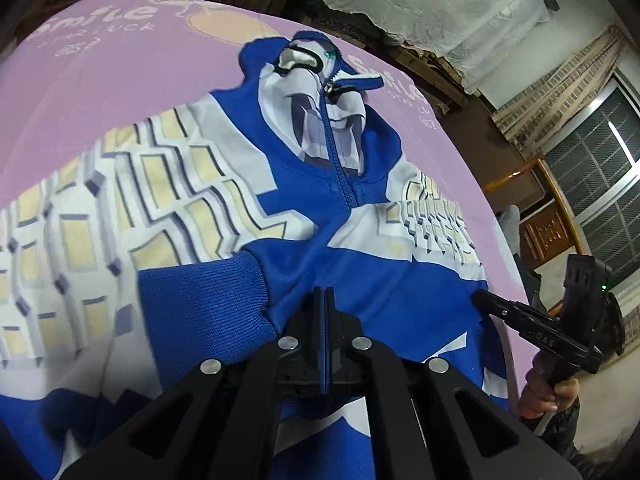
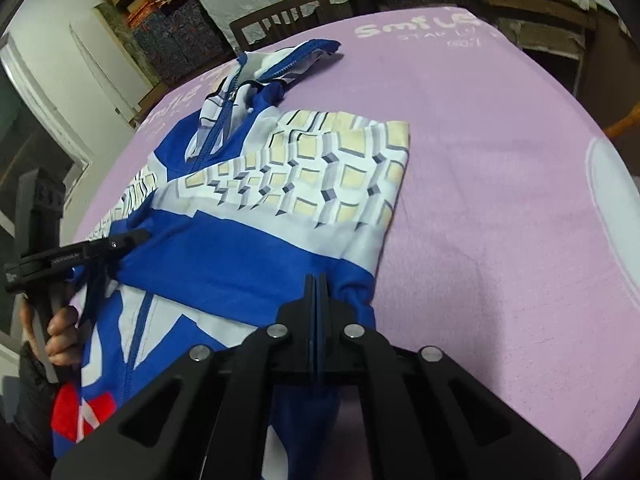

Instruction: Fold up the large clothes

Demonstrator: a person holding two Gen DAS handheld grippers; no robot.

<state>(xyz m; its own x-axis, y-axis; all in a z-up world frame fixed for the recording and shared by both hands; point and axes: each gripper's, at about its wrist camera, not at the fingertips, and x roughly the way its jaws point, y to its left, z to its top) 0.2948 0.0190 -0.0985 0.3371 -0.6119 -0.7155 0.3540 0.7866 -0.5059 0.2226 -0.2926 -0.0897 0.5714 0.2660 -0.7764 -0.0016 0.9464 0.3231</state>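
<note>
Both grippers, left gripper (image 1: pixel 325 300) and right gripper (image 2: pixel 316 286), are clamped on the jacket (image 1: pixel 320 220) hem at lower centre; its long axis runs toward the collar (image 1: pixel 304 58) at upper centre.

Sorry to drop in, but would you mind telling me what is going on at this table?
A person is folding a blue-and-white zip-up jacket laid on a pink tablecloth, with a handheld tool in each hand. The left tool and the right tool are both shut on blue fabric at the near, lower part of the jacket. Both sleeves already lie folded across the front, and the collar points away.
</note>
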